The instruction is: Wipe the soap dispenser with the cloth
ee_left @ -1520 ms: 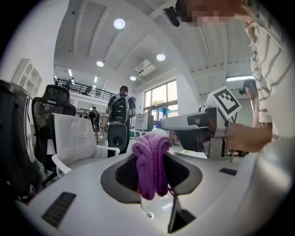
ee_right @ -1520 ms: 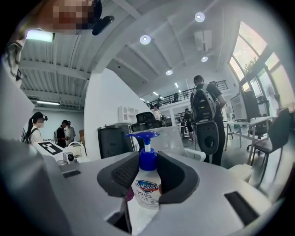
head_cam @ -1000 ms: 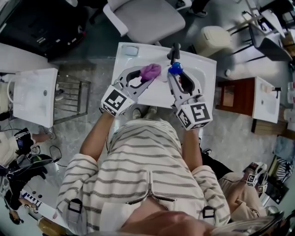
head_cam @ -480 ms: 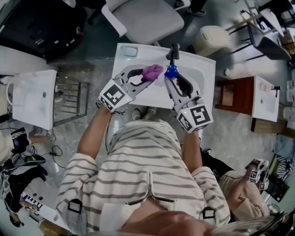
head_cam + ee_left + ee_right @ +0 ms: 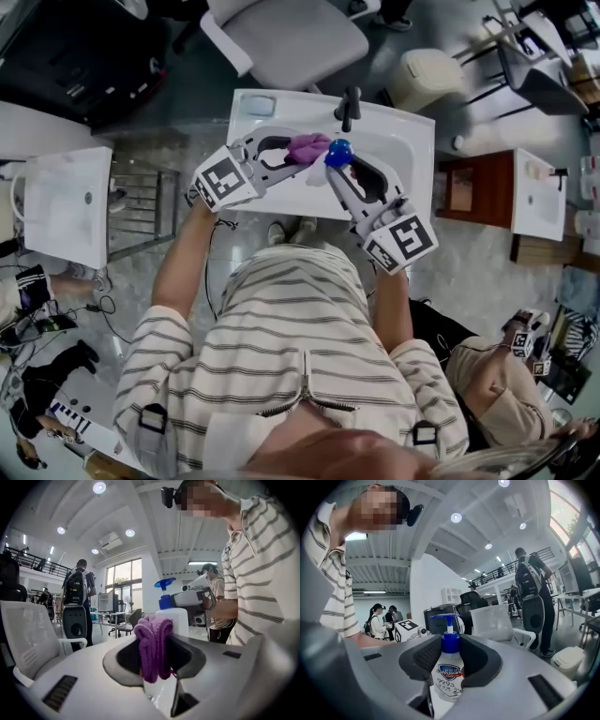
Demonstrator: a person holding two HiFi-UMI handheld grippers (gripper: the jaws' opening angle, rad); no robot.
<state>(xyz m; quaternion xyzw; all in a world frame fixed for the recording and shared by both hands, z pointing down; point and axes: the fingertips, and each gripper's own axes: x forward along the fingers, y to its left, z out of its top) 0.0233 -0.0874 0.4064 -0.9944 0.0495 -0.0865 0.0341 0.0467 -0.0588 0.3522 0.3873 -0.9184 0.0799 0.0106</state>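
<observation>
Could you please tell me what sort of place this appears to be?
Probably an open-plan lab or office rigged for recording, not a bathroom: freestanding washbasins stand beside an office chair, and another person nearby holds marker-cube grippers.

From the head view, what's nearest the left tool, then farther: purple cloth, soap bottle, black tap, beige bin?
1. Purple knitted cloth, in the left tool.
2. Blue-pumped white soap bottle, just right.
3. Black tap, behind.
4. Beige bin, far right.

Over the sink point(image 5: 412, 150), the cloth point(image 5: 307, 146) is just left of the soap dispenser point(image 5: 337, 153). The tap point(image 5: 351, 103) stands behind them, and a chair point(image 5: 291, 37) behind the sink.
</observation>
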